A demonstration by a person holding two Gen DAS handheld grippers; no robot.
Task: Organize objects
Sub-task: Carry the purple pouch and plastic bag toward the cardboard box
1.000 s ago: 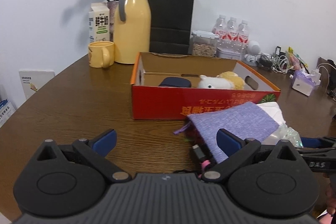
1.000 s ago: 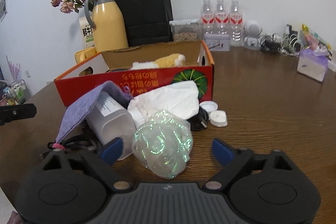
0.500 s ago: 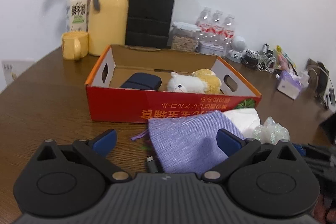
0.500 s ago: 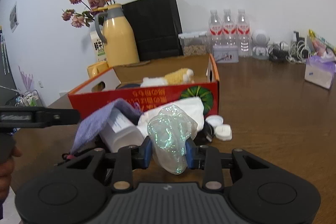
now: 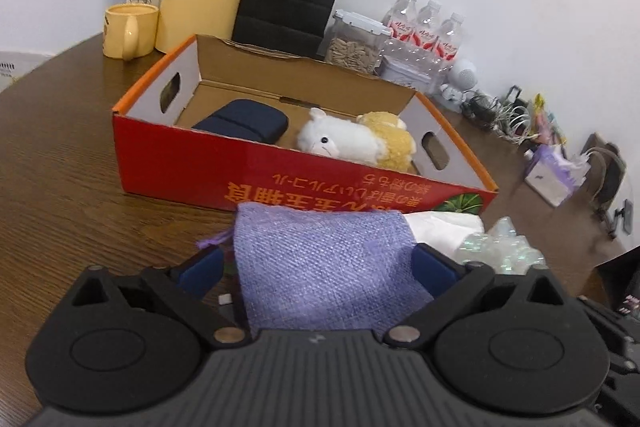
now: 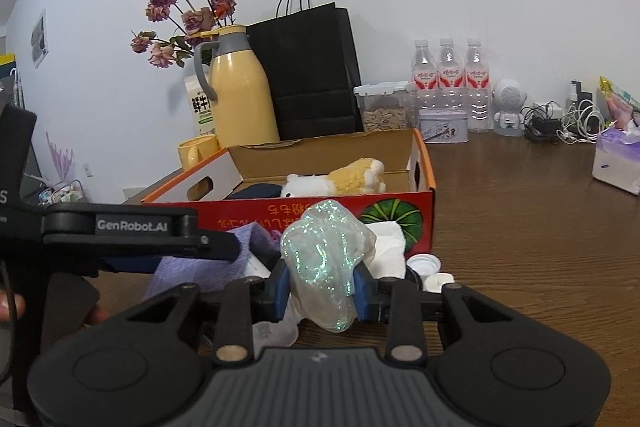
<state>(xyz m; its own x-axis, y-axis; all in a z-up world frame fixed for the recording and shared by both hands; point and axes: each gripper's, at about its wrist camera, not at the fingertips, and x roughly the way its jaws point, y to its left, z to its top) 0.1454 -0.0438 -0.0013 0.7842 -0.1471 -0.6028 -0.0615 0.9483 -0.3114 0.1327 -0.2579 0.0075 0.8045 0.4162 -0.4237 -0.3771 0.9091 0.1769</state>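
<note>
Right wrist view: right gripper [image 6: 321,287] clamps the iridescent bag [image 6: 326,259].
Left gripper [image 5: 318,267] spreads wide around the purple cloth [image 5: 324,263], before the red box [image 5: 280,183].

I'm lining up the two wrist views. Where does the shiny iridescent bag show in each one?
Left wrist: the iridescent bag sits at lower right, beside the purple cloth, partly behind the open left gripper.
Right wrist: lower centre, pinched in the right gripper.
Shared landmark: the red box behind it.

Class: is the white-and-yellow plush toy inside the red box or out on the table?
Inside: the plush toy lies within the red box walls.
</note>
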